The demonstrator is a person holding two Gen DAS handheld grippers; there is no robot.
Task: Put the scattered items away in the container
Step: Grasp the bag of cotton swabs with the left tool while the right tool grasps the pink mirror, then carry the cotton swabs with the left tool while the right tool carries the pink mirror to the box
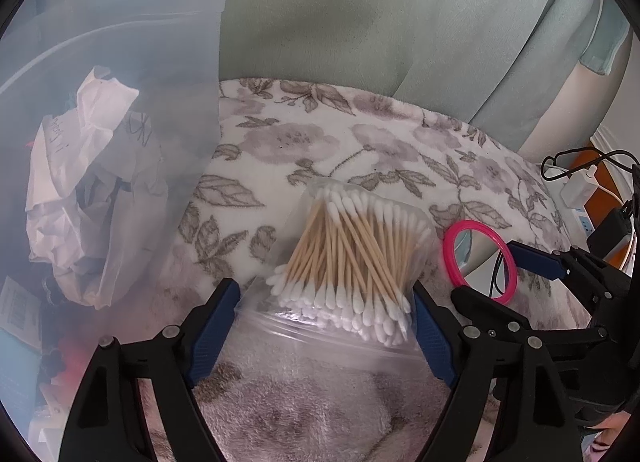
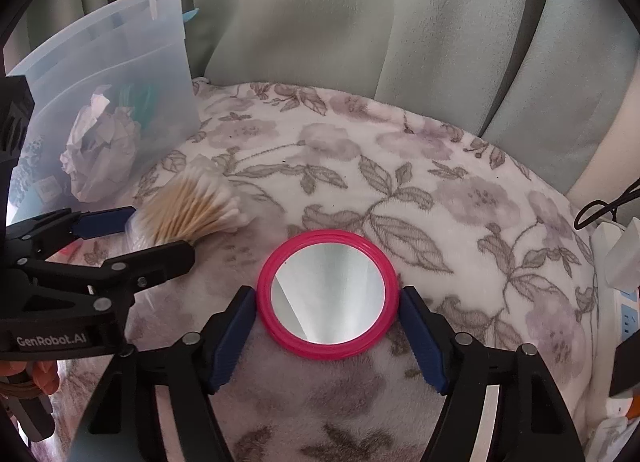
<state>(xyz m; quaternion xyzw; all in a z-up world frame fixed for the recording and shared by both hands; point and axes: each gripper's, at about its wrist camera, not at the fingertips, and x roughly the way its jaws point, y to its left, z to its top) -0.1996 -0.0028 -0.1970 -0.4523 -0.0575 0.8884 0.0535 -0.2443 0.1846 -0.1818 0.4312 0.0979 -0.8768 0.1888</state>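
Left gripper (image 1: pixel 324 302) down over clear bag of cotton swabs (image 1: pixel 348 258); jaws spread wide, right pad at bag's edge, left pad apart from it, no squeeze seen. Right gripper (image 2: pixel 327 312) astride pink-rimmed round mirror (image 2: pixel 328 294); pads just beside rim on both sides, contact not certain. Both items flat on floral fleece blanket (image 2: pixel 420 182), mirror just right of swabs. Farther left, translucent plastic container (image 2: pixel 120 74) standing on blanket, crumpled paper (image 1: pixel 84 182) inside. Behind, pale green curtain (image 2: pixel 360 22).
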